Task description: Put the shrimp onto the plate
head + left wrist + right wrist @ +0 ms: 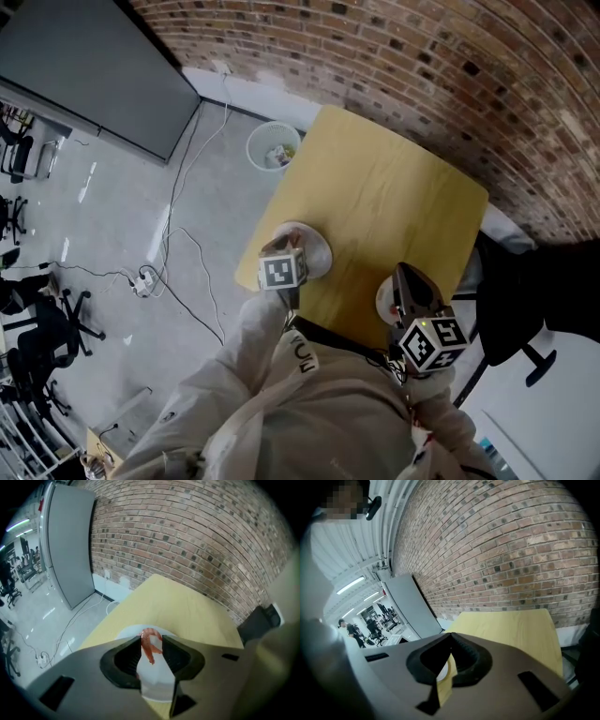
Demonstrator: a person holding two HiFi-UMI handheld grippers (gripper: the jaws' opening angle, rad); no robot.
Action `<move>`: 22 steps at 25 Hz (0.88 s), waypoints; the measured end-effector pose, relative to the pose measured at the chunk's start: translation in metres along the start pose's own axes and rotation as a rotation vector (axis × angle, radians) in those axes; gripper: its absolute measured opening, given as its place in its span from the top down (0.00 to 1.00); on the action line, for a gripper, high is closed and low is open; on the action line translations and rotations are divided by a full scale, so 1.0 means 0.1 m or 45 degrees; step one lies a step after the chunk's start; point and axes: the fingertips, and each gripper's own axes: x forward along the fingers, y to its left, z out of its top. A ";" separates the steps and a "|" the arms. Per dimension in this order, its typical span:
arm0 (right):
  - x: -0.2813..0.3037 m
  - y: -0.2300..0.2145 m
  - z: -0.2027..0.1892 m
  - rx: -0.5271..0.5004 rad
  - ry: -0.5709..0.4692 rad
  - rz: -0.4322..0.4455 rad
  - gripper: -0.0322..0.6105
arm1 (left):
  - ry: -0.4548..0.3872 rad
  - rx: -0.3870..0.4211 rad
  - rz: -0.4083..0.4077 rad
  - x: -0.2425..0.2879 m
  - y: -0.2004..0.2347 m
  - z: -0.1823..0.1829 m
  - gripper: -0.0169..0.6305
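Observation:
A curled orange-red shrimp sits between the tips of my left gripper. It spans the gap from one pad to the other, so the jaws are shut on it, and its tail hangs toward the camera. Right below it is a white plate near the left front corner of the yellow table. In the head view the left gripper hangs over that plate, and its marker cube hides the shrimp. My right gripper has its tips together with nothing in them, and it is above a second white plate.
A brick wall runs behind the table. A white waste bin stands on the floor off the table's far left corner. Cables and a power strip lie on the grey floor to the left. A dark chair is at the right.

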 end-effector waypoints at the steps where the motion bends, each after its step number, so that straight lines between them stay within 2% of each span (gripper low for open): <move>1: -0.04 -0.02 0.00 0.005 -0.008 -0.009 0.91 | 0.007 0.016 -0.001 -0.01 -0.03 0.00 0.76; 7: -0.31 -0.22 0.00 0.048 -0.064 -0.077 0.91 | 0.025 0.106 -0.027 -0.01 -0.32 -0.03 0.76; 11: -0.55 -0.36 -0.04 0.079 -0.110 -0.134 0.91 | 0.004 0.219 -0.070 -0.01 -0.59 -0.05 0.76; 15: -0.82 -0.52 -0.12 0.119 -0.150 -0.200 0.91 | -0.023 0.333 -0.155 -0.02 -0.99 -0.05 0.76; 22: -1.36 -0.86 -0.30 0.194 -0.219 -0.328 0.91 | 0.017 0.493 -0.230 0.00 -1.61 -0.29 0.77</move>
